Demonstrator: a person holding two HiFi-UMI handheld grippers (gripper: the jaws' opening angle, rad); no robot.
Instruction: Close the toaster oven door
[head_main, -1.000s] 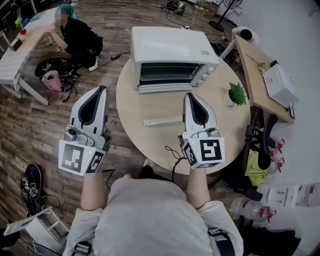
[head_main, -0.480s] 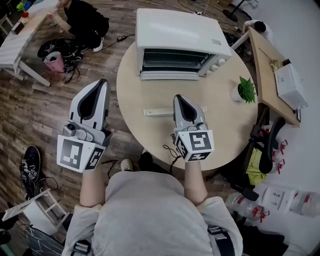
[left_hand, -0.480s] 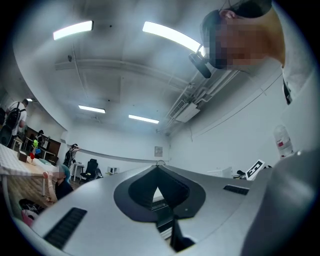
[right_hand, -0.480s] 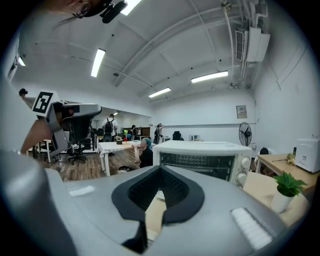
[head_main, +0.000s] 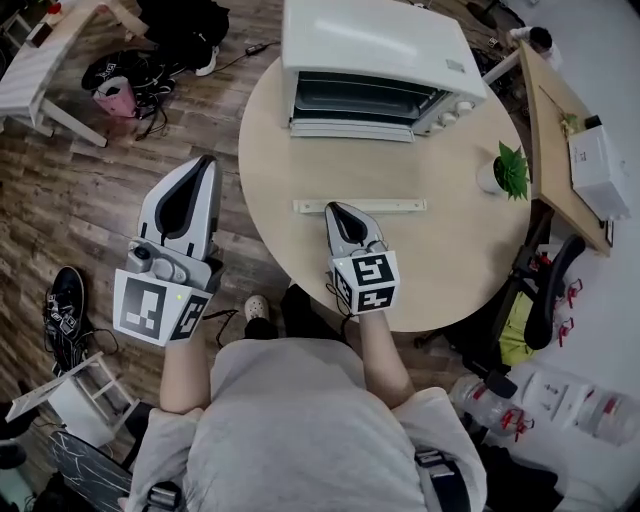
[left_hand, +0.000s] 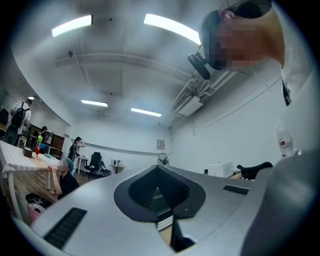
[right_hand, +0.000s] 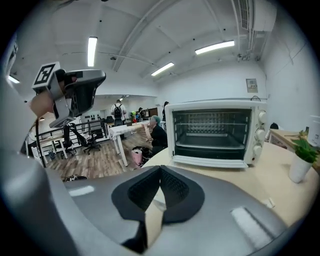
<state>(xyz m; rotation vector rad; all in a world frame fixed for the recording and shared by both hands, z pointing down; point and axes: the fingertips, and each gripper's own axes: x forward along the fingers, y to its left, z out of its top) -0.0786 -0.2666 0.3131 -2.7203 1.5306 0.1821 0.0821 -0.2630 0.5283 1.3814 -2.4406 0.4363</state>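
The white toaster oven (head_main: 380, 55) stands at the far side of the round table (head_main: 450, 260), with its door (head_main: 350, 129) folded down and open. In the right gripper view the oven (right_hand: 215, 131) shows its racks and dark inside, the door (right_hand: 210, 161) lying flat in front. My right gripper (head_main: 335, 208) is shut and empty, low over the table, its tip by a white strip (head_main: 385, 206) well short of the oven. My left gripper (head_main: 205, 162) hangs off the table's left side over the floor, shut with nothing in it.
A small potted plant (head_main: 510, 170) stands on the table right of the oven. A wooden side table (head_main: 560, 110) and an office chair (head_main: 545, 290) are at the right. A white table (head_main: 40, 70) and a seated person (head_main: 190, 20) are at the far left.
My right gripper has drawn back toward me and to the left, from beyond the white strip to its near edge. The left gripper has hardly moved.
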